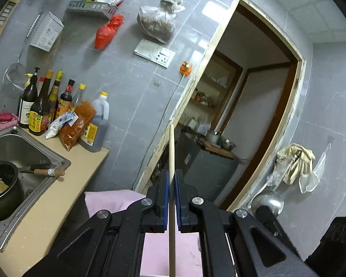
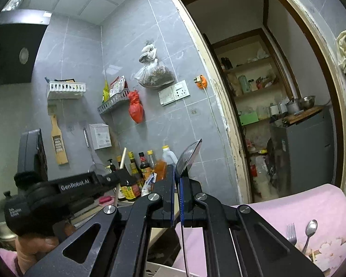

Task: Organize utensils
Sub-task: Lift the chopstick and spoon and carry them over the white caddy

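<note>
Left gripper (image 1: 171, 180) pinches a pale wooden chopstick (image 1: 171, 152), tip towards 12 o'clock. Right gripper (image 2: 177, 180) clamps a thin metal spoon (image 2: 188, 153), bowl at 1 o'clock. We judge both grips narrow: a quick swing could pivot either utensil loose.

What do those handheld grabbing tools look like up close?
Each hand-held gripper, left and right, is matte black, with two angular link arms joined by round silver pins and blue pads lining the flat fingers. From the right wrist view, the left one's body carries white "GenRobot.AI" lettering.
</note>
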Tool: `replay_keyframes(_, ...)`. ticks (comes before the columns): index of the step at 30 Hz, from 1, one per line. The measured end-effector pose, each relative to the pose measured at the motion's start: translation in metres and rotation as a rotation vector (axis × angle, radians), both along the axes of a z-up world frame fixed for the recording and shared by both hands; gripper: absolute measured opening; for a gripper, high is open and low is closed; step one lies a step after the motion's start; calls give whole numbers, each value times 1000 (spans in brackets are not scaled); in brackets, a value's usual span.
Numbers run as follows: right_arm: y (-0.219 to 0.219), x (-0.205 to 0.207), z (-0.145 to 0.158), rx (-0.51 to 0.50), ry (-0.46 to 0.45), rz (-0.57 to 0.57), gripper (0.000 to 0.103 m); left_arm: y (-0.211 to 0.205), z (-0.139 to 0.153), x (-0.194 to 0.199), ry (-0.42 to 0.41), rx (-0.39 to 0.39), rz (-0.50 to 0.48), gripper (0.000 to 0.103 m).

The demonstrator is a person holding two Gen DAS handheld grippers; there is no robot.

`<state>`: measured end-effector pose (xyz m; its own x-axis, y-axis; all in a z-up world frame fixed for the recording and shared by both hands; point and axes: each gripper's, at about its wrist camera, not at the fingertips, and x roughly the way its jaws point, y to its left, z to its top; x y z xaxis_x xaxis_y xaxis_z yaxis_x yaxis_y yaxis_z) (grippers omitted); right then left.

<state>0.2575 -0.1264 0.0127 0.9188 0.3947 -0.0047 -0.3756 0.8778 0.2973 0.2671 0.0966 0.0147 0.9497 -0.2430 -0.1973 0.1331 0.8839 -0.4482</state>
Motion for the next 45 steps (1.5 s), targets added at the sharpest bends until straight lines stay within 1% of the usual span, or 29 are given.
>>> replay_keyframes(7,3,-3,-23,2,-2,-15,4,3,-25,-6,-54,-31,58,5)
replay_keyframes(13,4,-5,-40,-23,-7,-27,3,1,-43,-12,-79,-18,79,5)
replay_keyframes(16,2,-3,-45,-20,0,-21,4,-1,-51,-14,-87,-11,99,5)
replay_keyframes(23,-3,2,-61,4,30,-19,4,-1,-63,-20,-100,-22,145,5)
replay_keyframes(28,-1,2,-72,-7,50,-4,4,-8,-69,-27,-116,22,155,5)
replay_keyframes(30,1,2,-76,-20,54,4,4,-12,-69,-32,-128,56,157,5)
replay_keyframes(35,2,0,-78,-50,57,15,4,-15,-69,-41,-126,100,132,6)
replay_keyframes(41,4,-10,-78,-92,79,37,4,-14,-68,-53,-81,144,94,6)
replay_keyframes(45,4,-16,-78,-118,96,46,4,-17,-67,-58,-41,190,50,6)
